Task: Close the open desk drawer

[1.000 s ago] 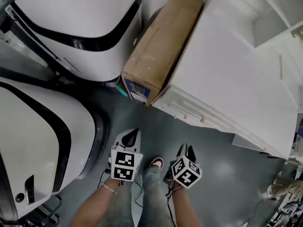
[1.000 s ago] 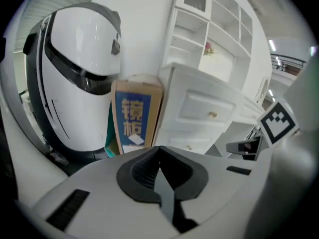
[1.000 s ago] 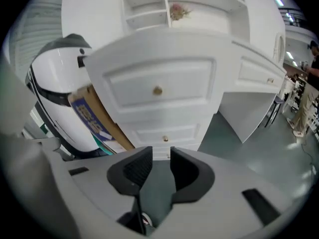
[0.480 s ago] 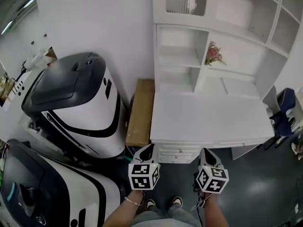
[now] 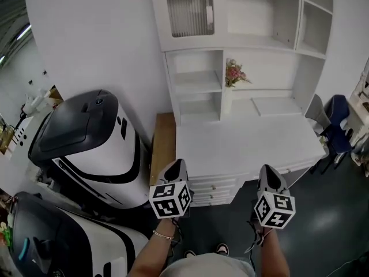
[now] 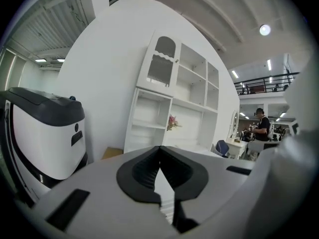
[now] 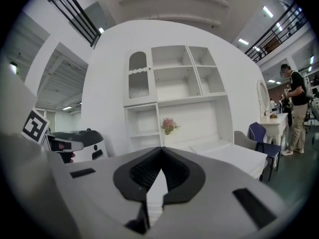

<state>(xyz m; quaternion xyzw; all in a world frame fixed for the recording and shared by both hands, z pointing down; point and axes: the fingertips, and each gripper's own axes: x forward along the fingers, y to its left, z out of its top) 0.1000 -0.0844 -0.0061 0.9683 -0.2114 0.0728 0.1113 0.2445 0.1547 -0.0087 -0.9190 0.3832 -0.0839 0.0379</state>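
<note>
Left claw (image 5: 177, 165) and right claw (image 5: 270, 171) shut, empty; right just closed. Head view shows two white machines (image 5: 86, 137); gripper views add one person (image 7: 297, 108).

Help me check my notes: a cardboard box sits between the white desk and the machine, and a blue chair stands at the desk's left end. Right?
No: the head view shows the blue chair at the right end of the white desk. The cardboard box does sit between desk and machine.

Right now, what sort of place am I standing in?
Probably a big indoor hall, perhaps a lab or showroom: a white desk with shelves, large white-and-black machines beside it, and a balcony railing under a high ceiling.
</note>
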